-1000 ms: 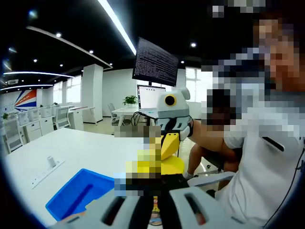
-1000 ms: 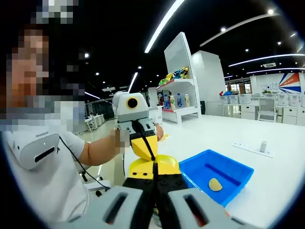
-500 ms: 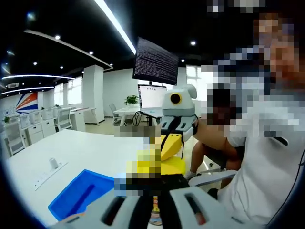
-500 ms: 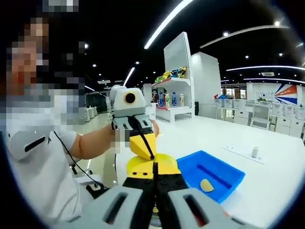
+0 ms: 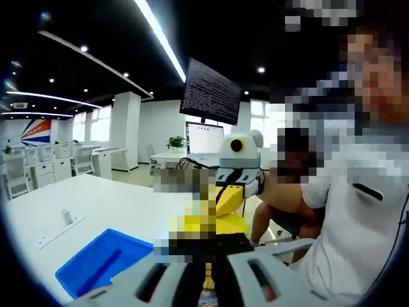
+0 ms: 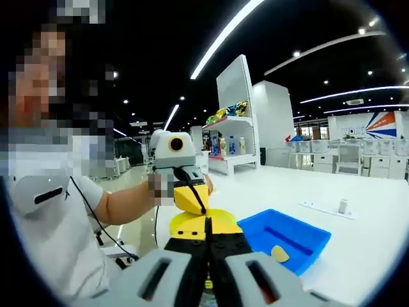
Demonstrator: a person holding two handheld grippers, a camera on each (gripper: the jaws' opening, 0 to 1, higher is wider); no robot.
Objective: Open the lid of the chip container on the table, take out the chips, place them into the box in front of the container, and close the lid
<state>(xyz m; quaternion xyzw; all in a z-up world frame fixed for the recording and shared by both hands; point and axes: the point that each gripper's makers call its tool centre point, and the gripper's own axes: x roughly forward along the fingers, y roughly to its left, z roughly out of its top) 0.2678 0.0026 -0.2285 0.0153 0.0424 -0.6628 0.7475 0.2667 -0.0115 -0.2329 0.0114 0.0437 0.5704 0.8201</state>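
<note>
A round yellow lid (image 6: 204, 224) hangs above the white table where the two grippers meet tip to tip. My right gripper (image 6: 208, 246) has its black-tipped jaws pressed together at the lid's near edge. The left gripper's white body (image 6: 176, 152) faces it from behind the lid, held by a person's hand. In the left gripper view, my left gripper (image 5: 206, 246) is shut at the same yellow lid (image 5: 214, 222), with the right gripper's body (image 5: 238, 153) beyond. A blue box (image 6: 287, 233) lies on the table with one chip (image 6: 279, 254) inside. A colourful bit (image 5: 208, 289) shows under the jaws.
The blue box (image 5: 102, 259) sits left of the left gripper. A small white post on a strip (image 5: 66, 217) stands farther out on the white table (image 6: 358, 243). A person in a white shirt (image 5: 358, 217) sits close by. Shelves with goods (image 6: 233, 131) stand behind.
Both views have shifted a little with the hands. The two grippers stay tip to tip at the yellow lid, and the chip still lies in the blue box.
</note>
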